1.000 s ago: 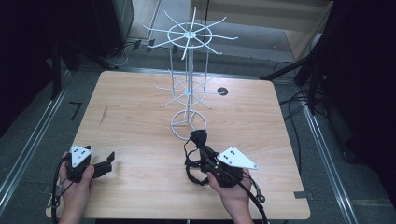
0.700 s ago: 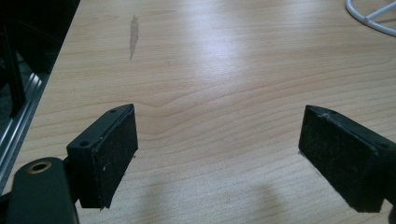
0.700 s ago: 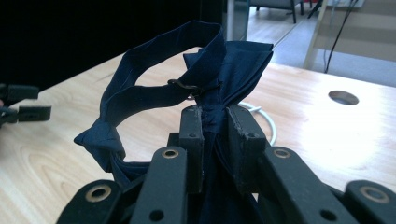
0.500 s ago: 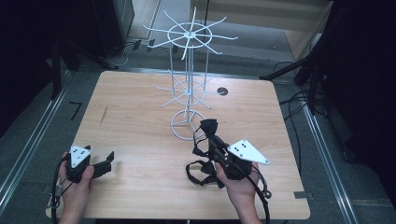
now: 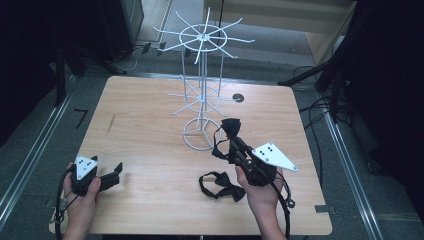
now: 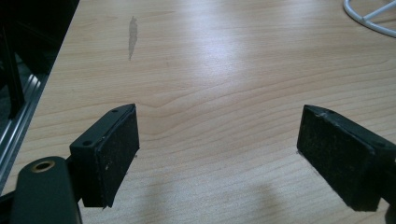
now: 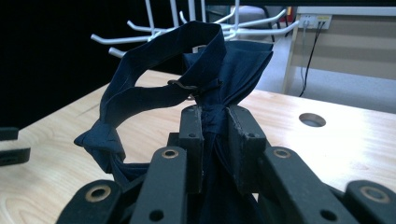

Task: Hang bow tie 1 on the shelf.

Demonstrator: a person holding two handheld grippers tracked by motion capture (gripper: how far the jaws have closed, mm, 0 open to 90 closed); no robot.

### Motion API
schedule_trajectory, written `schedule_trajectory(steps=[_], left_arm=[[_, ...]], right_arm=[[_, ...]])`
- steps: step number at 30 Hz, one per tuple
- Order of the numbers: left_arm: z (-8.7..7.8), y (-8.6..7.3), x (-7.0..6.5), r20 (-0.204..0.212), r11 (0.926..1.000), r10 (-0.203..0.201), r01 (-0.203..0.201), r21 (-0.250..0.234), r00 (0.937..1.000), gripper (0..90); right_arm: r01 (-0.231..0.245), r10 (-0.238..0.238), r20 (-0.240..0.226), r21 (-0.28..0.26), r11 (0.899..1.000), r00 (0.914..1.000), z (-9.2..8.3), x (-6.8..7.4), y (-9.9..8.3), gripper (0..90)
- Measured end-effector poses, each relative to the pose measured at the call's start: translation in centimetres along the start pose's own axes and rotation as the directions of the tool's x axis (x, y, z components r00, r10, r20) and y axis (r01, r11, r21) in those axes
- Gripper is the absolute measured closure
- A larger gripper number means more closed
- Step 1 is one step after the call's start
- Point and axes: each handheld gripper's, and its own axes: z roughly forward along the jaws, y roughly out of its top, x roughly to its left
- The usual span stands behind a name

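Dark bow tie (image 7: 219, 70) pinched between right hand-held gripper (image 7: 215, 126) jaws.

A light wooden table (image 5: 150, 135) with a round cable hole (image 5: 238, 98) stands on grey floor (image 5: 35, 145). Metal rails (image 5: 345, 155) flank it. Beyond sits a pale wooden cabinet (image 5: 300, 15); dark surroundings close in at both sides.
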Motion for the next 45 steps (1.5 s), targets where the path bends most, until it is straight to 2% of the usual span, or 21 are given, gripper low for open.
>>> schedule_trajectory(steps=[7,14,27,45], left_arm=[[0.0,0.0,0.0,0.000,1.0000,0.000,0.000,0.000,1.0000,13.3],[0.0,0.0,0.0,-0.001,1.0000,-0.002,0.002,-0.002,1.0000,13.3],[0.0,0.0,0.0,-0.002,1.0000,-0.001,0.001,-0.002,1.0000,13.3],[0.0,0.0,0.0,-0.002,1.0000,-0.003,0.003,-0.004,1.0000,13.3]], right_arm=[[0.001,-0.001,0.015,-0.017,1.000,0.9999,0.1,-0.2,0.8,77.9],[-0.018,0.019,0.034,-0.025,1.000,0.9992,0.3,-0.5,1.1,77.9],[-0.039,0.042,0.066,-0.047,0.998,0.9969,-0.4,-1.8,1.7,77.9],[-0.043,0.047,0.103,-0.046,0.998,0.9936,0.7,-2.5,2.2,77.8]])
